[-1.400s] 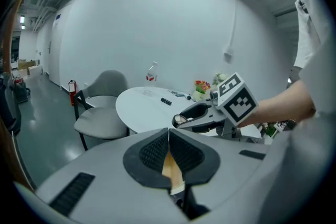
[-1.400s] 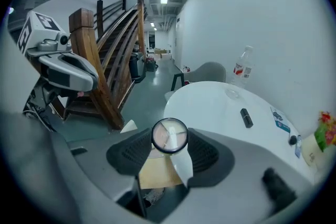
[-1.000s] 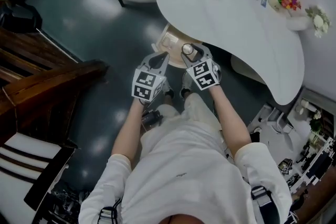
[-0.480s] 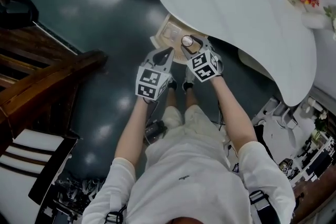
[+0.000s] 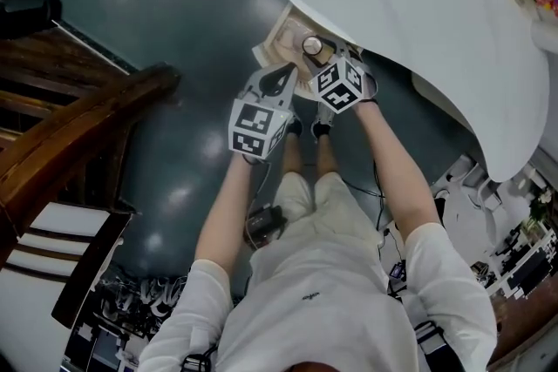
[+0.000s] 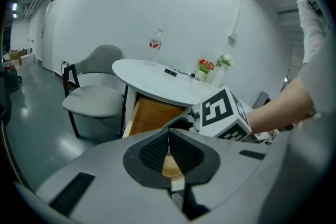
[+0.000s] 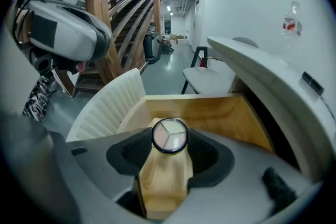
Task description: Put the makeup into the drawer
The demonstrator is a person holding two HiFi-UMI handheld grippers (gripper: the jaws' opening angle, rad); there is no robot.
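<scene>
The right gripper has its jaws closed on the makeup, a small round compact with three pale shades under a clear lid, pinched by its edge between the two dark pads. It hangs above the open wooden drawer, which pulls out from beneath the white worktop. In the head view the drawer lies at 12 o'clock from both grippers. The left gripper sits just beside the right one, at about 8 o'clock from it, its jaws shut together with nothing between them.

The hold is the main risk. The pads catch only the compact's thin rim, so I judge a small twist or bump could flip it out, and it would land face down or roll away on the floor. The worktop edge overhangs the drawer at 2 o'clock in the right gripper view, so an approach that is too high or too deep could knock the gripper body against it. Letting go from too high could crack the lid.

No writing can be read on the compact. The gripper cubes carry black-and-white square patterns only. A bottle on the worktop has a red label, too small to read.
</scene>
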